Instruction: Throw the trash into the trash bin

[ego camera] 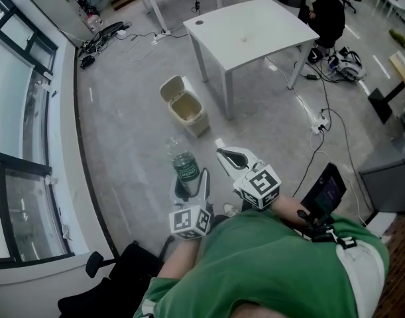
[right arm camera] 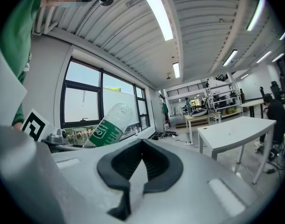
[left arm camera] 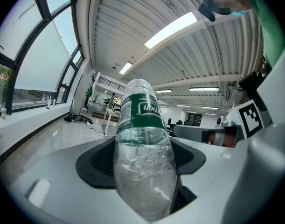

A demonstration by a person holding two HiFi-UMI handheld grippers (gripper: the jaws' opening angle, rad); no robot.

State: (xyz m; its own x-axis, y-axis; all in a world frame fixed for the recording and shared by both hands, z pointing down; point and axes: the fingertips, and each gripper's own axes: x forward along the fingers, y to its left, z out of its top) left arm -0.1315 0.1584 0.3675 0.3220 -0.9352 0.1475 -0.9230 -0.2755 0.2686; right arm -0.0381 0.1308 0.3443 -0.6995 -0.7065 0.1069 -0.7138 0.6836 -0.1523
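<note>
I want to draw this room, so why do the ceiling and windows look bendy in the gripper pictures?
Left gripper view: a wide-angle lens curves the ceiling and windows, darkens the corners, and makes the close bottle look huge. Right gripper view: same curving, plus a glaring ceiling light. Head view: lines stay mostly straight.

we see open floor [ego camera: 139, 148] up to trash bin [ego camera: 184, 106]; white table [ego camera: 245, 32] (leg [ego camera: 229, 97] near) hems bin's right side.
</note>
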